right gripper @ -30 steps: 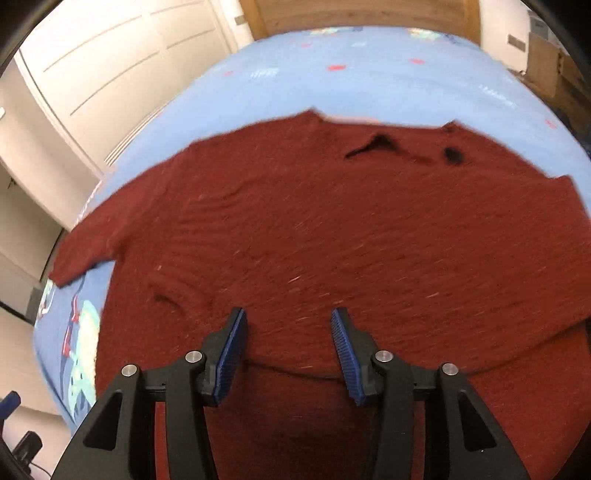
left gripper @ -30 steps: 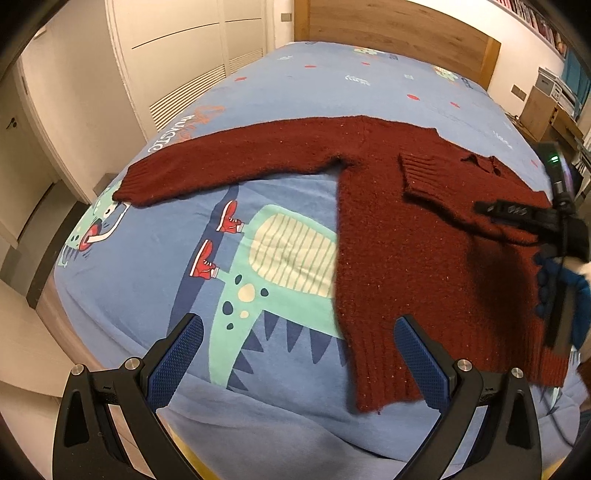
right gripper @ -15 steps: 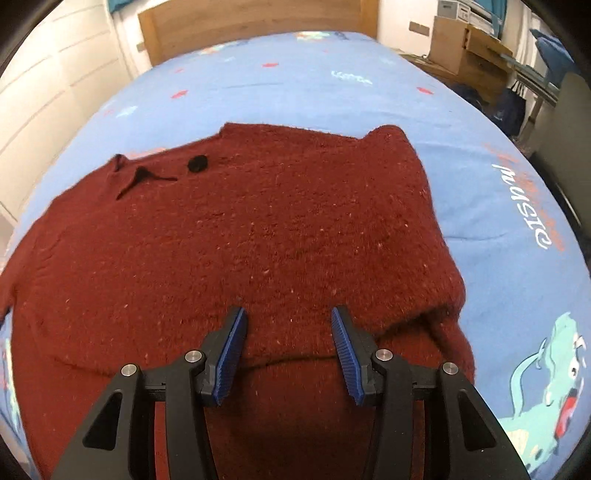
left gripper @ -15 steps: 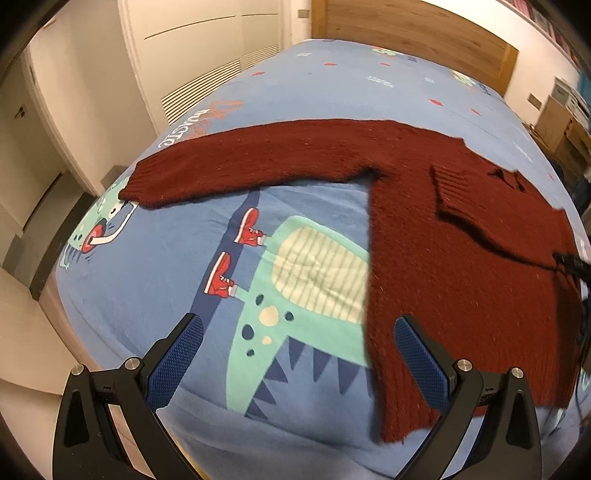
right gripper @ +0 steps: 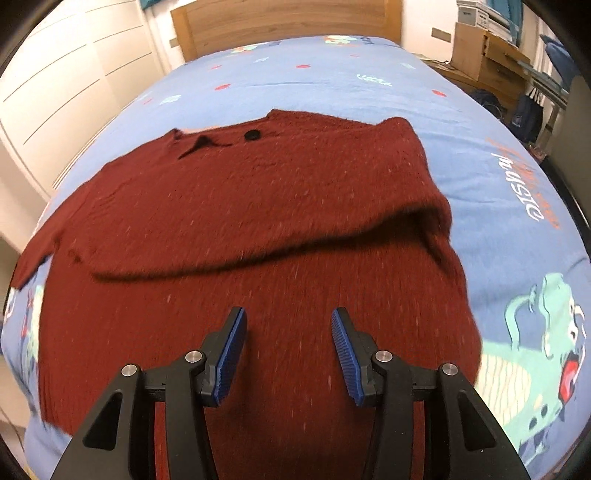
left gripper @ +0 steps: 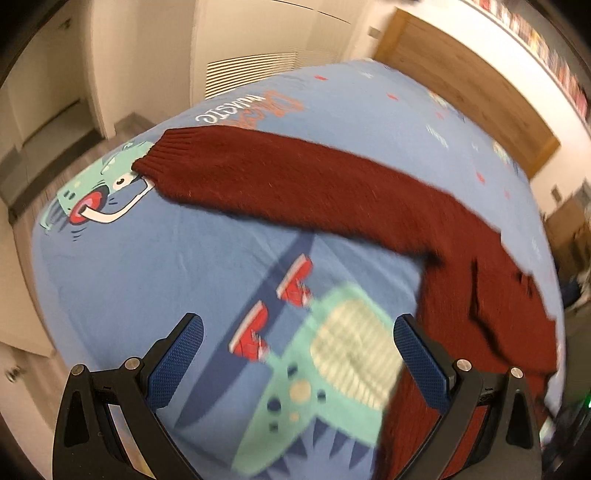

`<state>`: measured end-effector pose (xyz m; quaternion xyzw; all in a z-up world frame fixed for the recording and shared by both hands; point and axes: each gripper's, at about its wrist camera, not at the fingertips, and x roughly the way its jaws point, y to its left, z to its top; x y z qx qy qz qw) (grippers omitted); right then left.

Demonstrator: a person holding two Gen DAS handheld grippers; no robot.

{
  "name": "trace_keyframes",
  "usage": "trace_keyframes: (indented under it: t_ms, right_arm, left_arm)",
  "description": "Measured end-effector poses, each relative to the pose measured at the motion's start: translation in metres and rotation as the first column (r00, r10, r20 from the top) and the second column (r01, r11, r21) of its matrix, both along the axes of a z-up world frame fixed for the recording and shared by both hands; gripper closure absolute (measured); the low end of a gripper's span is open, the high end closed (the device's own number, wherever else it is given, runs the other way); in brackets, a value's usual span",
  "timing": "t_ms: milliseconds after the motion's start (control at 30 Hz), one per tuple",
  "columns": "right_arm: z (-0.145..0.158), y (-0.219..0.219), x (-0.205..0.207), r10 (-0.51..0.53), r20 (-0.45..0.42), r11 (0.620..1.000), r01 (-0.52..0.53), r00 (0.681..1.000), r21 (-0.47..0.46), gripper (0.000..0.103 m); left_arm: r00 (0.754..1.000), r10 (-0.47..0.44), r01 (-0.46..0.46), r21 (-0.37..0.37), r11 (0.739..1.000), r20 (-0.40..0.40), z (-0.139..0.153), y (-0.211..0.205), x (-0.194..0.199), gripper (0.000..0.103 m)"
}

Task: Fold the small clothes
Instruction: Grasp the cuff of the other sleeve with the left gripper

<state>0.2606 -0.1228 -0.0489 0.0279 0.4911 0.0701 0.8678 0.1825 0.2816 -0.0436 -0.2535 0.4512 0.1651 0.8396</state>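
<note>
A dark red knitted sweater lies flat on the blue cartoon bedsheet. Its right sleeve is folded across the chest, leaving a fold edge over the body. In the left wrist view its left sleeve stretches out to the left, with the ribbed cuff near the bed's edge. My left gripper is open and empty above the dinosaur print, near the sweater's side. My right gripper is open and empty, just above the lower body of the sweater.
A wooden headboard stands at the far end of the bed. White wardrobe doors are on the left. A wooden desk with boxes and bags is on the right. The floor drops off beyond the bed's left edge.
My left gripper swung left, closer to the outstretched sleeve and cuff. My right gripper drew back from the folded sleeve toward the hem. Both stayed open.
</note>
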Motion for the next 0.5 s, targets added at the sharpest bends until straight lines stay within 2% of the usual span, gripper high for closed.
trace_keyframes:
  t_ms: [133,267,400,433,500]
  right_arm:
    - [0.004,0.002,-0.017,0.013,-0.001,1.0,-0.013,1.0,-0.008,0.054]
    - [0.01,0.003,-0.024,0.02,0.005,1.0,-0.02,1.0,-0.015,0.054]
    - [0.015,0.008,-0.028,0.034,0.009,0.999,-0.034,0.999,-0.022,0.054]
    - [0.016,0.01,-0.029,0.042,0.01,0.999,-0.042,0.999,-0.027,0.054]
    - [0.018,0.015,-0.03,0.054,0.011,0.998,-0.054,0.998,-0.03,0.054]
  left_arm:
    - [0.997,0.07,-0.067,-0.075,0.995,0.038,-0.008,0.037,0.012,0.002]
    - [0.986,0.15,-0.136,-0.169,0.976,0.069,-0.02,0.075,0.017,0.005]
    - [0.967,0.232,-0.193,-0.301,0.934,0.101,-0.039,0.111,0.018,0.017]
    - [0.962,0.252,-0.203,-0.332,0.921,0.11,-0.043,0.118,0.017,0.023]
    - [0.944,0.299,-0.219,-0.416,0.882,0.138,-0.053,0.133,0.014,0.03]
